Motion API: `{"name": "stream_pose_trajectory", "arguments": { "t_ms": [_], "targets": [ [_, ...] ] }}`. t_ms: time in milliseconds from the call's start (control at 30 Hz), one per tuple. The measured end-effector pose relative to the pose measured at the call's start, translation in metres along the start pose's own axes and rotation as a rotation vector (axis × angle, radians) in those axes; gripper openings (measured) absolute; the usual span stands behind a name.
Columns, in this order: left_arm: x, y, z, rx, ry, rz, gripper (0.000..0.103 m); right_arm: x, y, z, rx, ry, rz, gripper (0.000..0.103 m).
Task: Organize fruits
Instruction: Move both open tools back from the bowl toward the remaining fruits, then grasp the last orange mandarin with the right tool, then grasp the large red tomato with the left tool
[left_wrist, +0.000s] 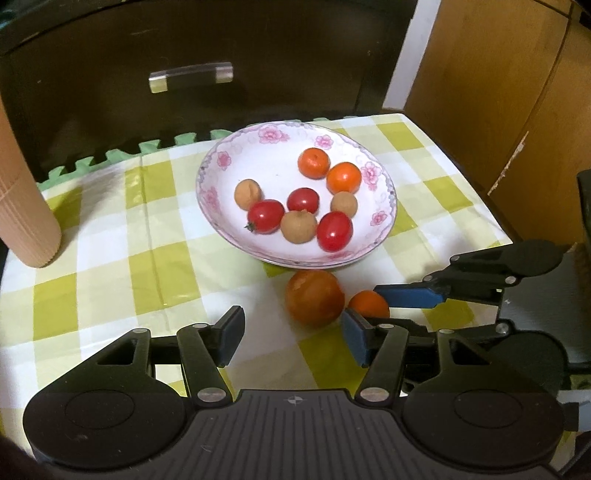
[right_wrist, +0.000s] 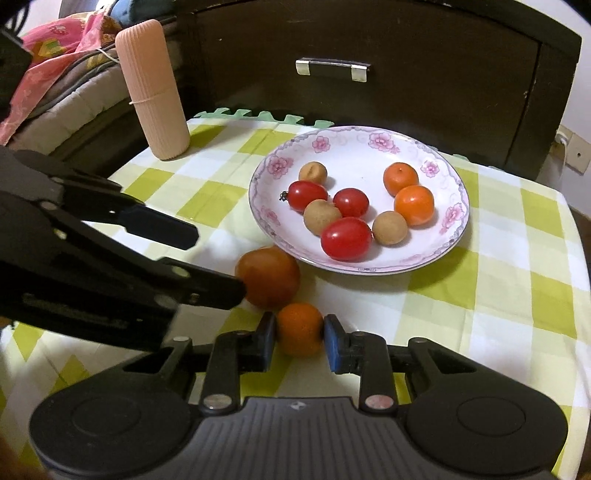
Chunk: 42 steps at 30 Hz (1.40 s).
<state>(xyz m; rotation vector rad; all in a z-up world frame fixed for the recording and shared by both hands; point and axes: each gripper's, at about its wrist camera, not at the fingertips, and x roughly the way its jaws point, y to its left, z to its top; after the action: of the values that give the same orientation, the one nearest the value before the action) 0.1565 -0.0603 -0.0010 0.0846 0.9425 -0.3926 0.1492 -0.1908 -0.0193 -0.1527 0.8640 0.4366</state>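
Note:
A white floral plate (left_wrist: 210, 166) (right_wrist: 452, 236) on the checked tablecloth holds three cherry tomatoes, two small oranges and three brown longans. In front of it on the cloth lie a large tomato (left_wrist: 314, 297) (right_wrist: 267, 277) and a small orange (left_wrist: 365, 302) (right_wrist: 300, 334). My right gripper (right_wrist: 301, 341) (left_wrist: 380, 306) is shut on the small orange, both blue pads touching its sides. Just behind the large tomato, my left gripper (left_wrist: 291, 338) (right_wrist: 218, 262) is open and holds nothing; its right finger sits beside the small orange.
A pink ribbed cylinder (left_wrist: 26, 206) (right_wrist: 155, 92) stands at the table's left back. A dark cabinet with a drawer handle (left_wrist: 190, 75) (right_wrist: 332, 68) rises behind the table, and a wooden door (left_wrist: 480, 74) to the right. Bedding (right_wrist: 55, 74) lies at far left.

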Motion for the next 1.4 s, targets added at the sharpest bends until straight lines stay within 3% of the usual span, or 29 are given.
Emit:
{"name": "stream_pose_trajectory", "arguments": {
  "t_ms": [333,533,633,933,1400],
  "targets": [
    [0.028,-0.011,0.002,0.049,0.001,-0.002,0.066,-0.017,-0.012,-0.02,0.064,0.033,-0.042,0.027],
    [0.039,-0.017,0.002,0.041,0.001,0.026,0.052,-0.022,-0.019,-0.026,0.097,0.034,-0.057,0.027],
    [0.042,-0.021,0.001,0.047,0.001,0.044,0.051,-0.023,-0.018,-0.026,0.1,0.031,-0.057,0.027],
    [0.033,-0.021,-0.005,0.033,0.021,0.032,0.05,-0.027,-0.013,-0.03,0.107,0.037,-0.067,0.027],
    [-0.003,-0.032,-0.056,0.062,0.077,0.037,0.051,-0.046,0.006,-0.056,0.101,0.065,-0.083,0.027]
  ]
}}
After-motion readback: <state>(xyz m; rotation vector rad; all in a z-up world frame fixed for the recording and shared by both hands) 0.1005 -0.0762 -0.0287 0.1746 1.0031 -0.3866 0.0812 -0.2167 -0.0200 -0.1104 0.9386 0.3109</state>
